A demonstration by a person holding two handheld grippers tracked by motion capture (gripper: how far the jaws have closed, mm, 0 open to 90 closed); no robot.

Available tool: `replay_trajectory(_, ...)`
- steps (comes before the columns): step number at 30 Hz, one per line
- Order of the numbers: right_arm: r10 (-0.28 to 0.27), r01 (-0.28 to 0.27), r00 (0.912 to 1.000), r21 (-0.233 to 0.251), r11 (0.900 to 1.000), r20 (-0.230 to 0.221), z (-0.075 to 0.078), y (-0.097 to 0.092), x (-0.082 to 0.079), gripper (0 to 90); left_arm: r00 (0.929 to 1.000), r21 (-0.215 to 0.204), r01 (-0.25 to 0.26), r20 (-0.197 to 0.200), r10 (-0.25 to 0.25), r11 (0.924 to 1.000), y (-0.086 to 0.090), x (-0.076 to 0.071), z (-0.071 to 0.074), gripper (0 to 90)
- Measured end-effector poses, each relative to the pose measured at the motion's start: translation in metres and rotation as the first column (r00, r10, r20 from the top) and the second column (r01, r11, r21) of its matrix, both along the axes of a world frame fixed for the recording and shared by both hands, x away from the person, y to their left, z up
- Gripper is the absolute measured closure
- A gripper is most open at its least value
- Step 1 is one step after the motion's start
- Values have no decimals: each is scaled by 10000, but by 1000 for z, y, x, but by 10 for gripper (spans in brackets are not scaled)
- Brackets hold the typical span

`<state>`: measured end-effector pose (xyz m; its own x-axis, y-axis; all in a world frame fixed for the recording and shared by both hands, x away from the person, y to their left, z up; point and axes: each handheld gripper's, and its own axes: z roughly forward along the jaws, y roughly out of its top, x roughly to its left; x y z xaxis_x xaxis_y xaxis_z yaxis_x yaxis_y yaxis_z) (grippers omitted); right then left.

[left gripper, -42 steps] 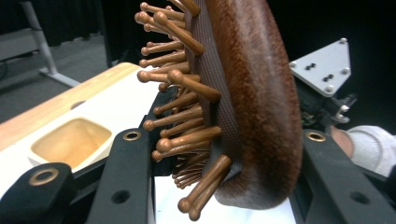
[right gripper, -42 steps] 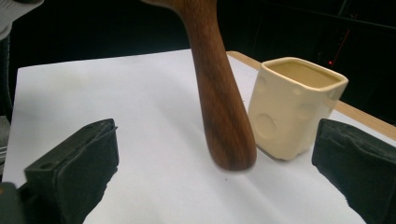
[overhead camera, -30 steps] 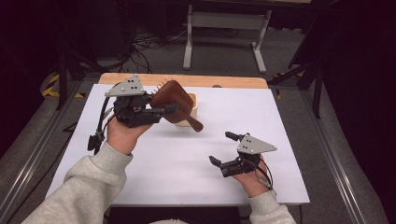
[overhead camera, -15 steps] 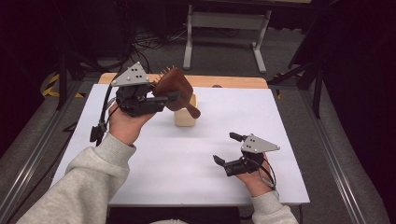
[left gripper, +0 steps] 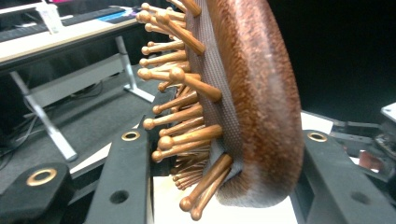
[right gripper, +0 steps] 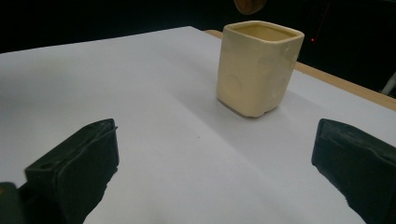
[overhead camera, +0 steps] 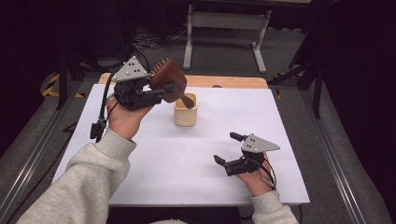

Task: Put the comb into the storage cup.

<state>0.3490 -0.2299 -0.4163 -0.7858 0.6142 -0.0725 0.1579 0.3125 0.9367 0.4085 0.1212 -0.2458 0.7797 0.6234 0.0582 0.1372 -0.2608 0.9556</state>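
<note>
High view – left gripper jaws clamp wooden hairbrush head above cream cup | right gripper jaws wide, empty | brush likely light, rigid – head grip suits

The left gripper lifted the hairbrush (handle down) over the cup.

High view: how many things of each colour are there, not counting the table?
Brown: 1, the wooden hairbrush
Cream: 1, the square cup
Black: 2, the left gripper and the right gripper
Total: 4
</note>
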Motion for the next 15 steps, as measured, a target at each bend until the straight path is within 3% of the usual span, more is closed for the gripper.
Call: replay_trajectory(15,-26,26,10000,21,10000,10,0,-1,0,12,9974,37,-719,26,719,9974,-3,16,-7,573)
